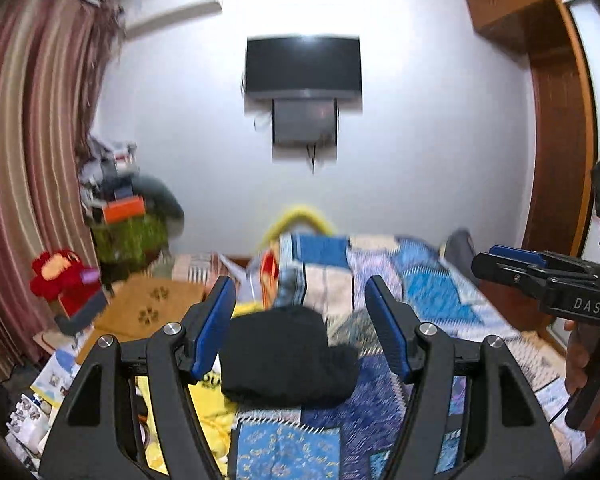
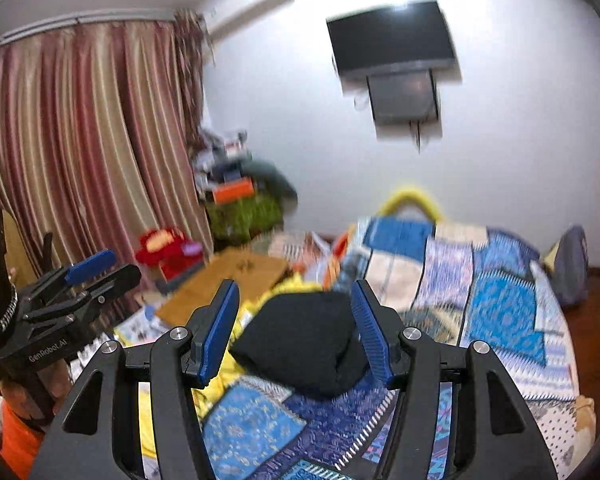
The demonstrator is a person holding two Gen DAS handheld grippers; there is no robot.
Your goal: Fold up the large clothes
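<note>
1. A black garment [image 1: 290, 356] is seen bundled on the patchwork quilt [image 1: 432, 292], beside a yellow cloth [image 1: 212, 404].
2. The left gripper [image 1: 300, 320] is held wide open and empty, raised above the bundle.
3. The right gripper [image 2: 296, 328] is likewise spread wide, with nothing grasped.
4. The bundle is framed straight ahead between both pairs of fingers; neither gripper can be judged nearer.

A folded black cloth bundle [image 1: 290, 356] lies on the blue patchwork quilt [image 1: 432, 292], a crumpled yellow garment [image 1: 210, 404] just left of it. Far behind, a wall-mounted black television [image 1: 303, 65]; striped curtains [image 1: 28, 128] hang left.
</note>
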